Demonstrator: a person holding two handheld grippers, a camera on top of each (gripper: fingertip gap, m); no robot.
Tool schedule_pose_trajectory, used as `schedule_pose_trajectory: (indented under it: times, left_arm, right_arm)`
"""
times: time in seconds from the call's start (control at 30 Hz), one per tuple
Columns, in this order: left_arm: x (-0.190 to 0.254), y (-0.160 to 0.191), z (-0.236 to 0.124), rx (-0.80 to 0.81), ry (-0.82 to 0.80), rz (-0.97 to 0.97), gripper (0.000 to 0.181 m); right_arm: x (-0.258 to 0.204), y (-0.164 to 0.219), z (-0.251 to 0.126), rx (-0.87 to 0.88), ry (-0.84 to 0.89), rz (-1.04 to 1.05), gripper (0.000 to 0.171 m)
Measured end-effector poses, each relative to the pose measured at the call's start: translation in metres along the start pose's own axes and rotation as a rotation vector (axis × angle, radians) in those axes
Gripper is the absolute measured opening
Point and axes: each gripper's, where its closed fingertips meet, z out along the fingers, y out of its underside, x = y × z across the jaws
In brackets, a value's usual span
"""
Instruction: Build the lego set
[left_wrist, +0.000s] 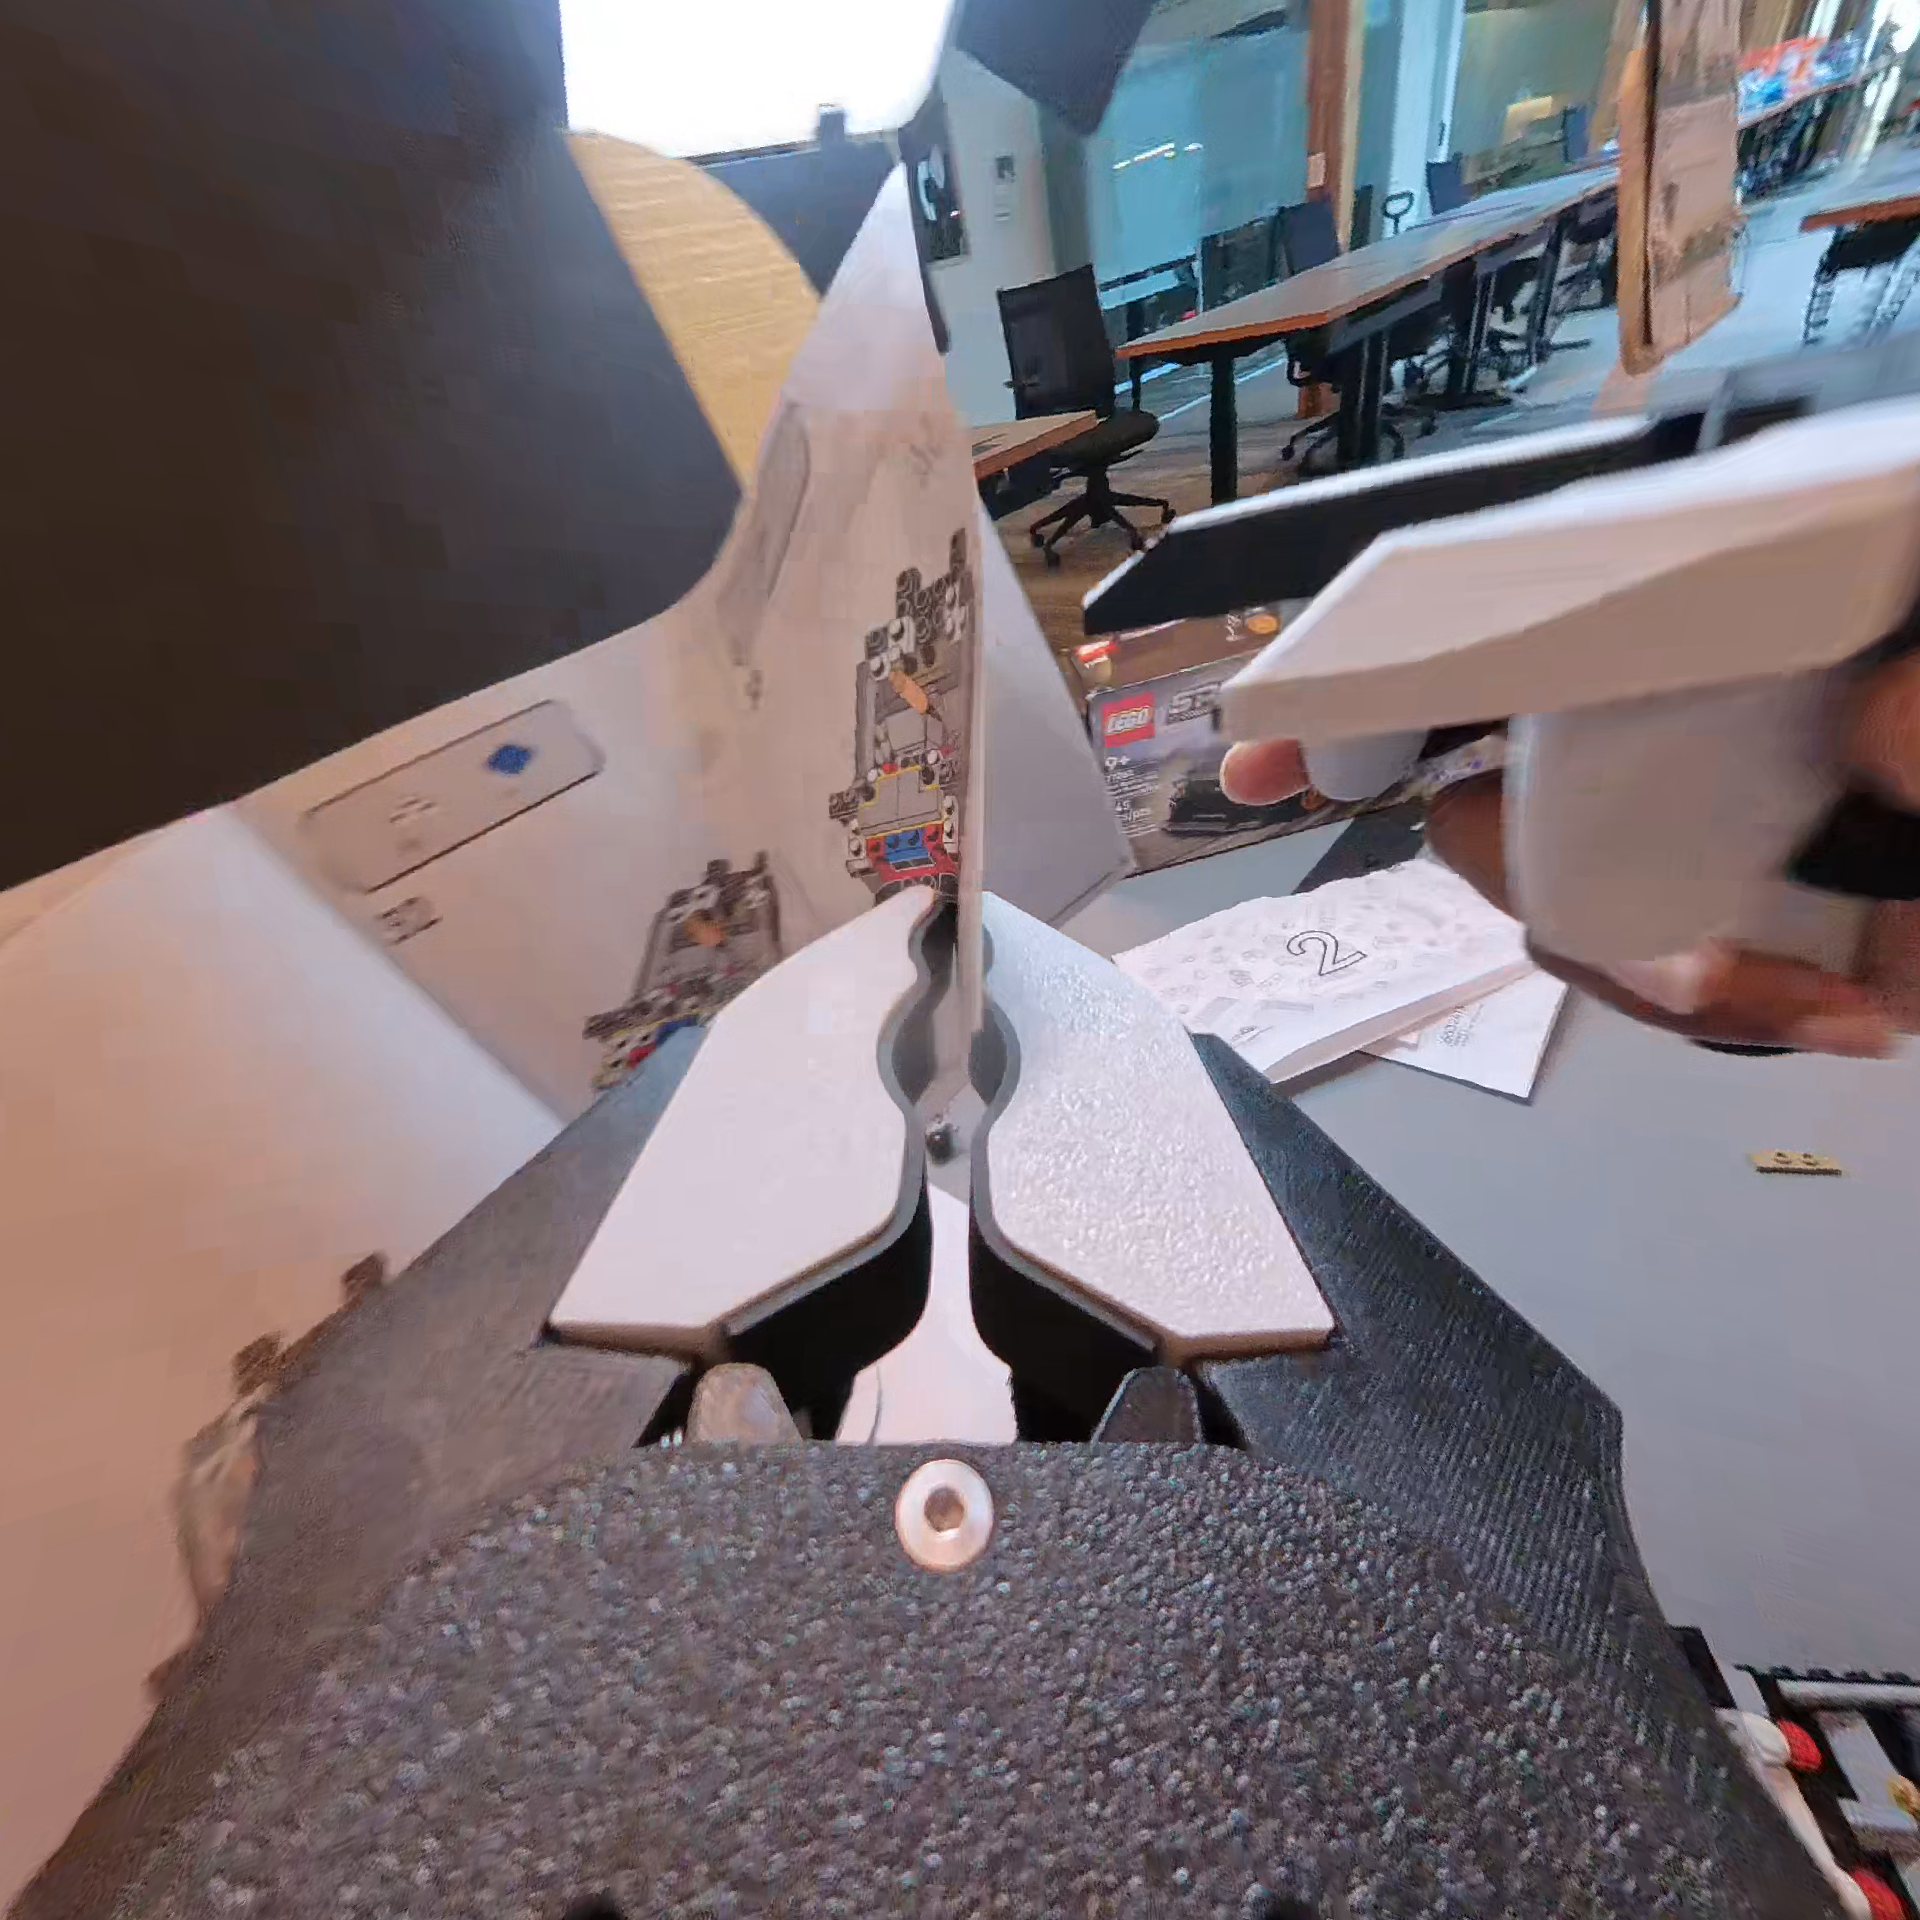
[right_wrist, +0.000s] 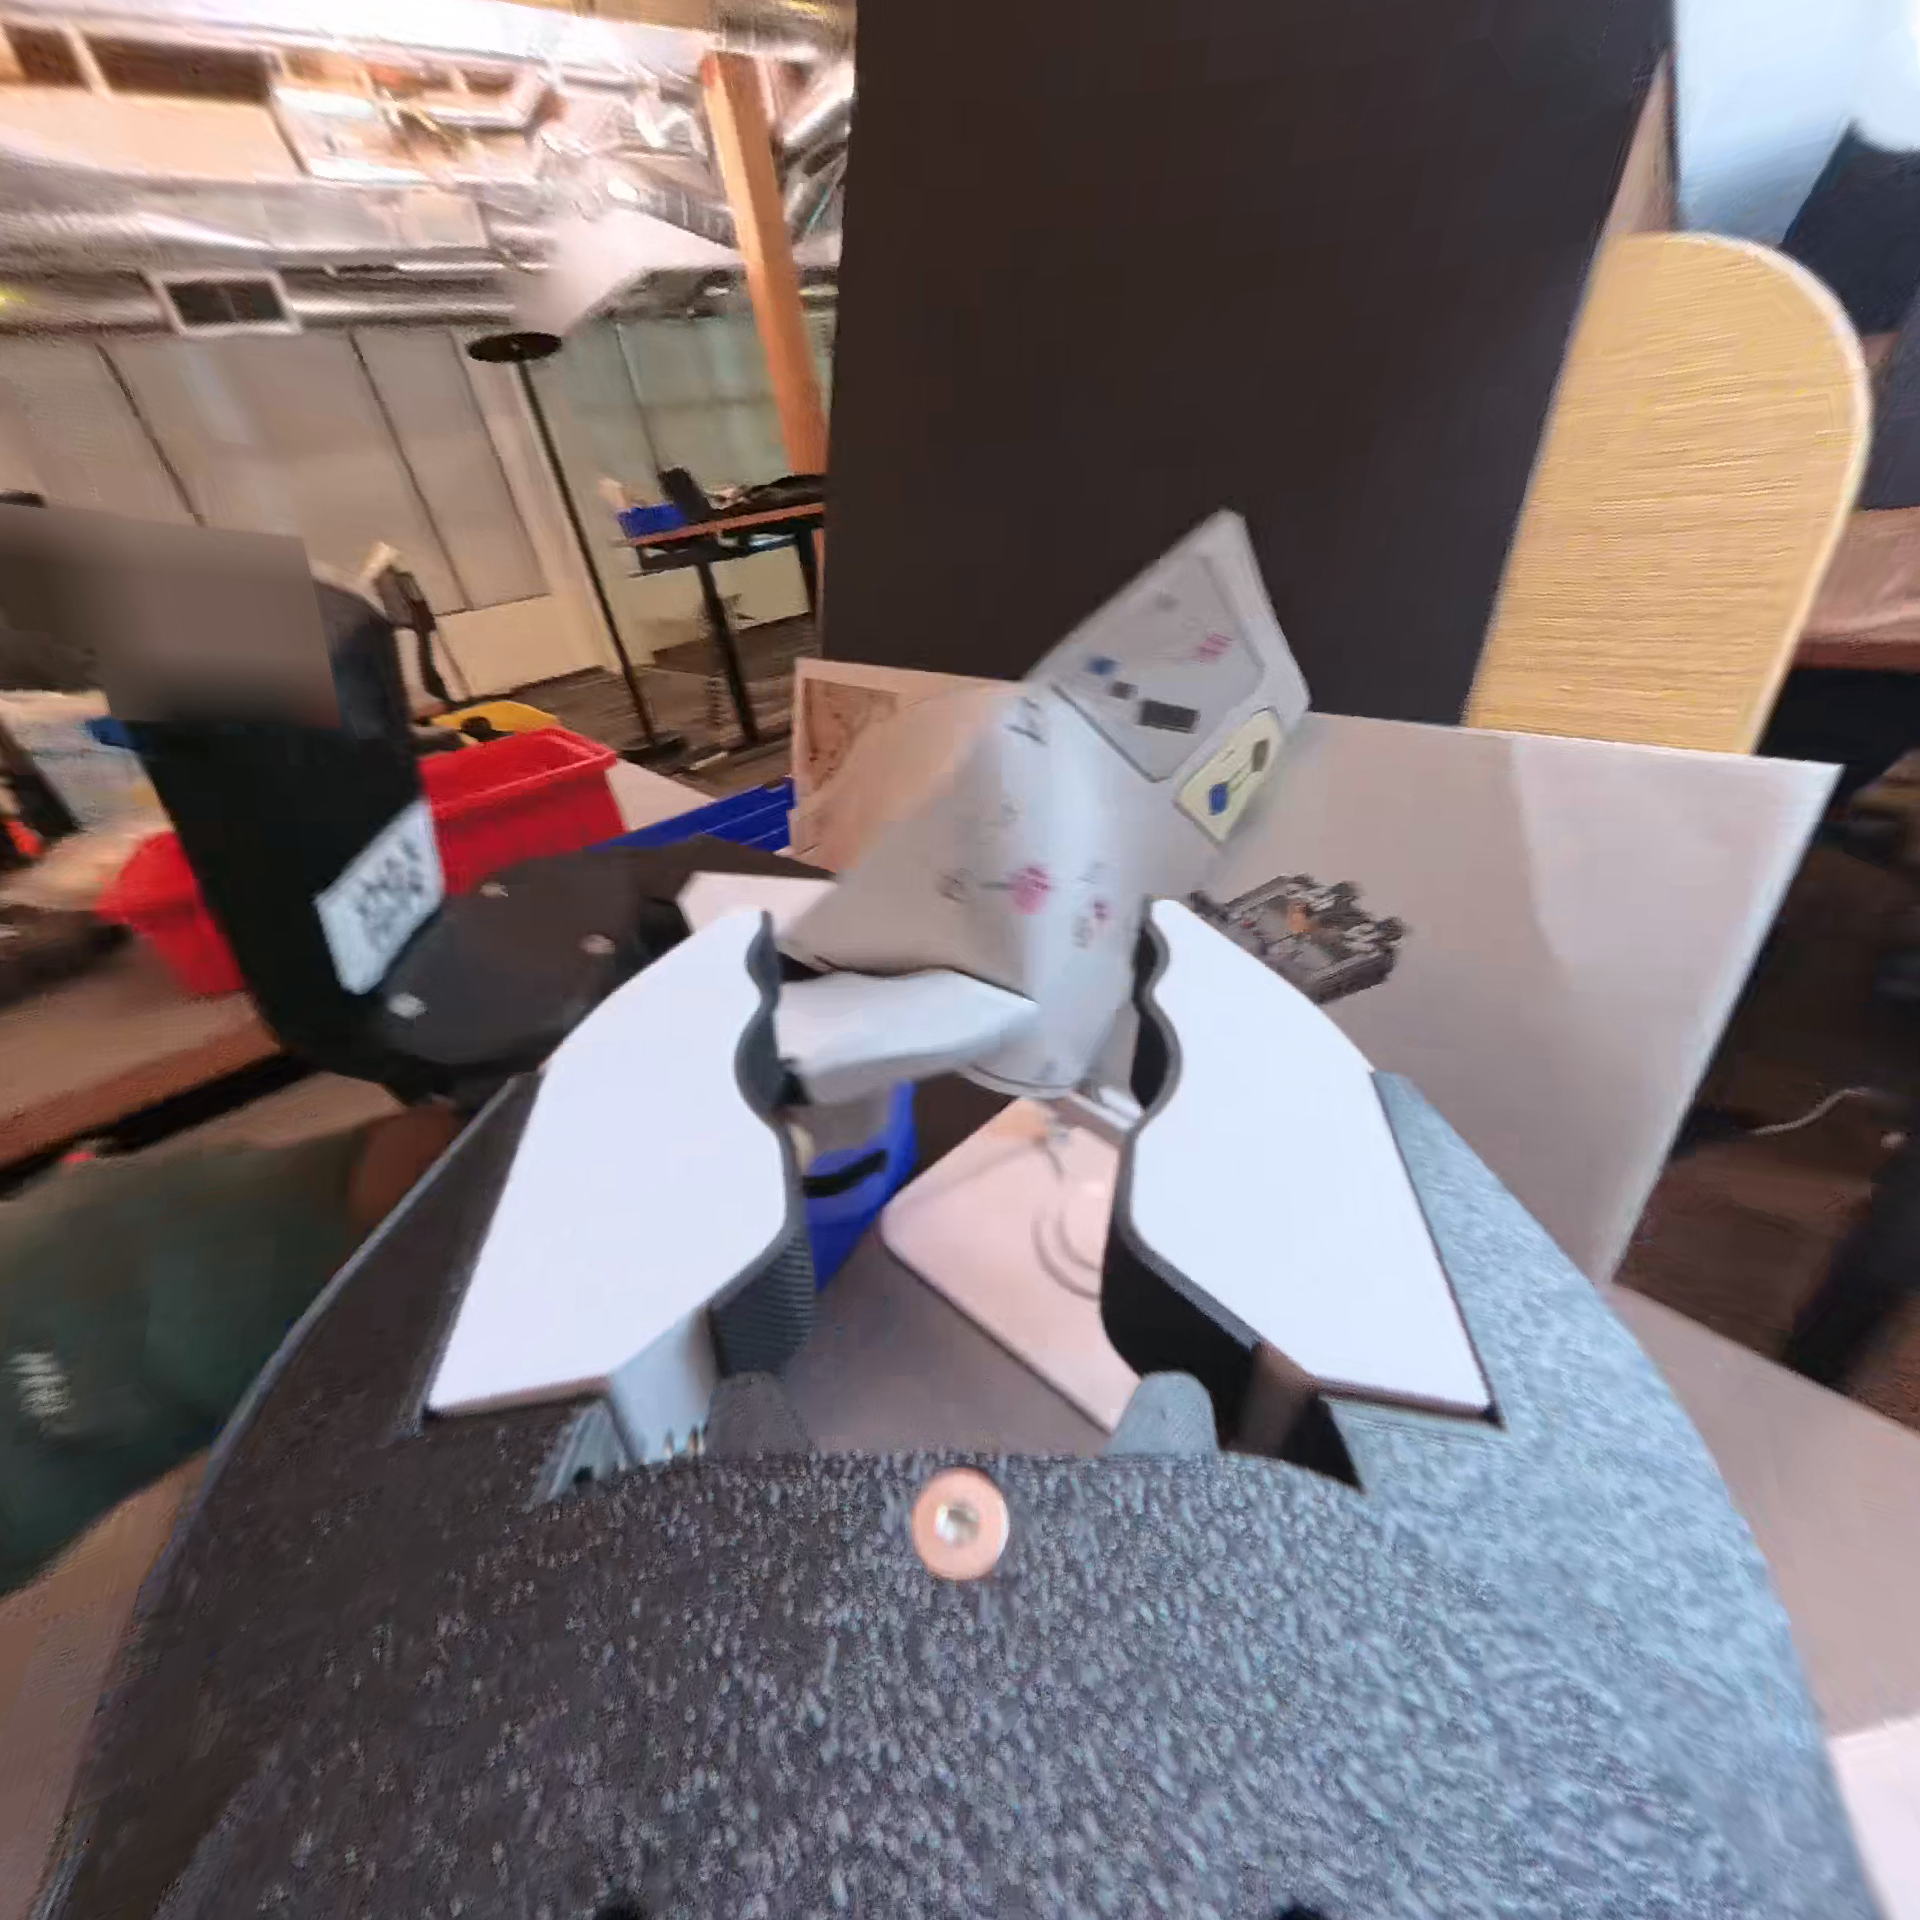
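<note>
Your left gripper (left_wrist: 954, 997) has its fingers closed on the lower edge of one page (left_wrist: 894, 582) of an open instruction booklet, and that page stands nearly upright out of the pinch, printed with coloured brick-model drawings. The rest of the booklet (left_wrist: 436, 831) fans away to the left, its other leaves curved and blurred. From the right wrist view the same lifted page (right_wrist: 1091, 810) rises between your right fingers' tips but beyond them, with the left gripper's fingers reaching in from the left below it.

Your right gripper (right_wrist: 951, 997) has its fingers spread wide and holds nothing. In the left wrist view it (left_wrist: 1164, 644) hangs in the air to the right of the raised page, near but apart from it.

So one leaf is lifted and gripped; it has not been laid over to either side.

For room: a dark upright panel (right_wrist: 1195, 312) and a pale board (right_wrist: 1558, 935) stand close behind the booklet. To the right the grey tabletop (left_wrist: 1662, 1299) is open, with a second thin booklet (left_wrist: 1340, 966) and a toy box (left_wrist: 1174, 748) lying further back. A black-and-white brick build (left_wrist: 1829, 1766) sits at the near right corner.
</note>
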Motion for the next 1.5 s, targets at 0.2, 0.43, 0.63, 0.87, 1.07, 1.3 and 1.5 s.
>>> schedule_pose_trajectory:
  times: [0.2, 0.43, 0.63, 0.87, 1.07, 1.3, 1.5]
  left_arm:
    - [0.036, 0.021, 0.028, -0.067, 0.062, 0.106, 0.018]
    - [-0.057, 0.052, -0.022, -0.136, -0.165, -0.059, 0.018]
    - [-0.122, 0.080, -0.043, -0.223, -0.303, -0.013, 0.003]
    - [-0.124, 0.082, -0.046, -0.227, -0.317, 0.108, 0.000]
    - [-0.128, 0.084, -0.049, -0.204, -0.318, 0.109, 0.000]
    - [-0.141, 0.085, -0.059, -0.215, -0.354, 0.166, 0.000]
    - [-0.151, 0.086, -0.068, -0.210, -0.372, 0.190, 0.000]
  right_arm:
    - [0.051, 0.016, 0.001, -0.171, 0.302, -0.043, 0.019]
    - [0.120, 0.026, 0.001, -0.223, 0.438, -0.160, 0.001]
    - [0.146, 0.050, -0.003, -0.243, 0.530, -0.166, 0.001]
    - [0.145, 0.049, -0.035, -0.200, 0.702, -0.167, 0.014]
    - [0.034, 0.014, 0.012, -0.078, 0.350, -0.502, 0.002]
    - [0.080, 0.087, 0.059, -0.363, 0.443, -0.565, 0.000]
    - [0.088, 0.091, 0.046, -0.303, 0.448, -0.466, 0.000]
